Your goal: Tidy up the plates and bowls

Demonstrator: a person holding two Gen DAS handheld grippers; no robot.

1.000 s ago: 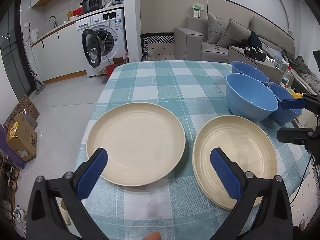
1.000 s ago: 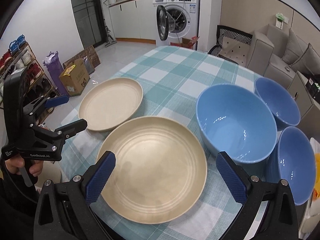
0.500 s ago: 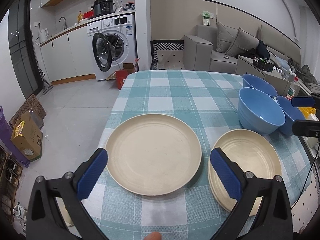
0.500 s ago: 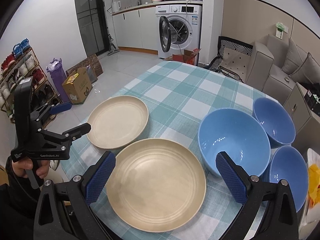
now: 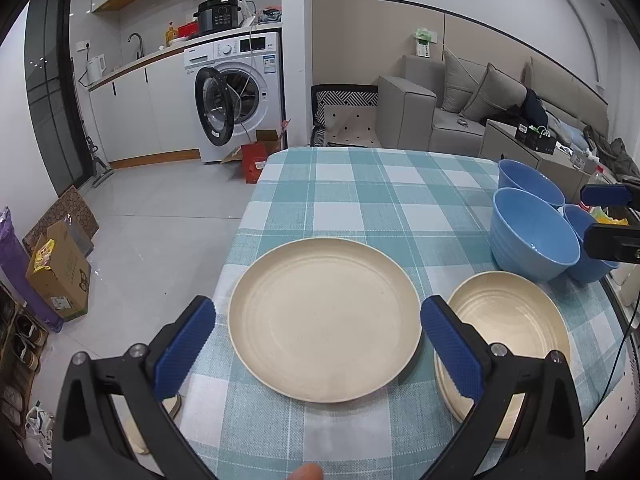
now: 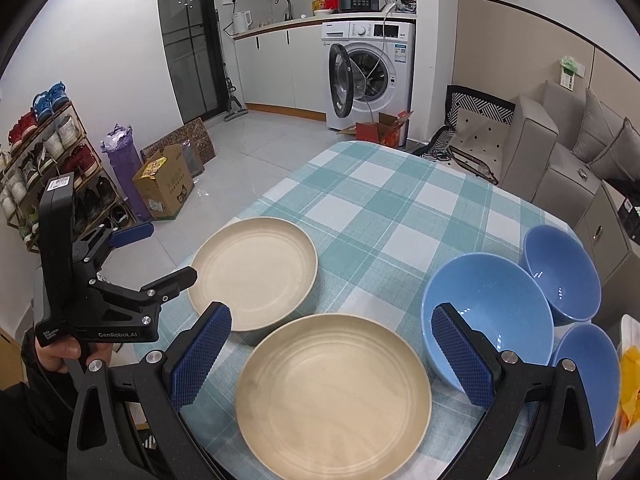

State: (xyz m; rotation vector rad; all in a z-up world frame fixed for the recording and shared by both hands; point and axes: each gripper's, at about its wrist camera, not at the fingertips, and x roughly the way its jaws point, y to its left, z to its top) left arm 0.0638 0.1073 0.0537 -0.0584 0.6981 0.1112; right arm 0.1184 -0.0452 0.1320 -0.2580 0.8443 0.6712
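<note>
Both claws have drawn back from the surface since a second ago, so plates and bowls sit smaller and lower in each view.

From the left wrist, the left claw [image 5: 318,344] gapes wide and holds nothing, and the left plate [image 5: 324,320] lies flat dead ahead between its blue pads. The right plate [image 5: 508,340] rests just beside it, rims near but not clearly touching. Beyond that stand the big bowl [image 5: 534,234] and two smaller bowls [image 5: 528,182], with the right claw [image 5: 608,216] hovering at the surface's right edge.

From the right wrist, the right claw [image 6: 332,356] is likewise spread and empty, with the right plate [image 6: 332,390] straight in front and closest. The left plate [image 6: 254,270] lies farther off to the left, near the left claw [image 6: 160,254]. Three bowls [image 6: 486,324] crowd the right, the big one touching its neighbours. Stacking the plates looks the likely next move; each claw is nearer its own plate, and nothing blocks either rim.
</note>
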